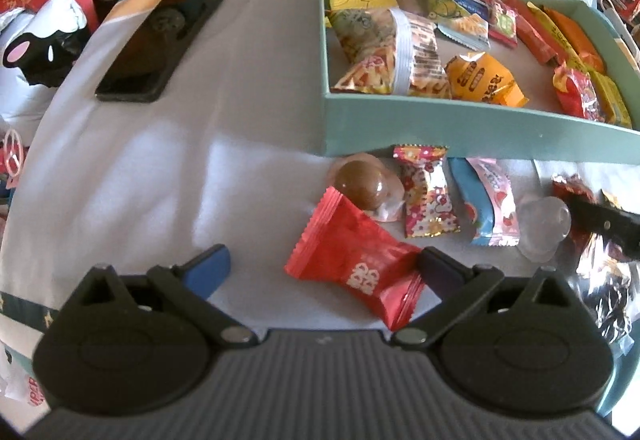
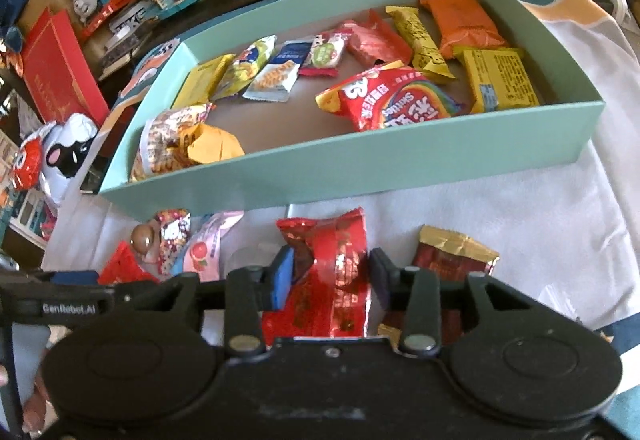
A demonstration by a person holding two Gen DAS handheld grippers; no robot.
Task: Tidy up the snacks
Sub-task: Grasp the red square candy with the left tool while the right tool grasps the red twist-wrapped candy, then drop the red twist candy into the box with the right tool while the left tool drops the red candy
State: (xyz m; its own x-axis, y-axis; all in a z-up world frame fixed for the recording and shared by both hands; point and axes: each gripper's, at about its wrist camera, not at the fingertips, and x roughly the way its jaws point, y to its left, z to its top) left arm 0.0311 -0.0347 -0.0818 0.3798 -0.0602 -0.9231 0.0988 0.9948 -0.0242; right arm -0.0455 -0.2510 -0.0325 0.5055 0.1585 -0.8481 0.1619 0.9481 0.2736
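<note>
A shallow teal box (image 1: pixel 400 119) holds several wrapped snacks. In front of it, loose on the white cloth, lie a chocolate ball (image 1: pixel 360 179), a floral candy (image 1: pixel 428 195), a pink-and-blue packet (image 1: pixel 488 199) and a clear plastic dome (image 1: pixel 544 224). My left gripper (image 1: pixel 322 260) stands open and wide over a red packet (image 1: pixel 352 252); its right finger touches the packet's edge. In the right wrist view my right gripper (image 2: pixel 332 272) is shut on a shiny red foil packet (image 2: pixel 332 304), a pad pressing each side, just before the teal box (image 2: pixel 360 163).
A gold-and-red packet (image 2: pixel 452 256) lies right of the held one. A black phone (image 1: pixel 164 39) rests on the cloth, left of the box. Toys, a red carton (image 2: pixel 60 79) and a cow-patterned soft toy (image 1: pixel 40 51) crowd the surroundings beyond the cloth.
</note>
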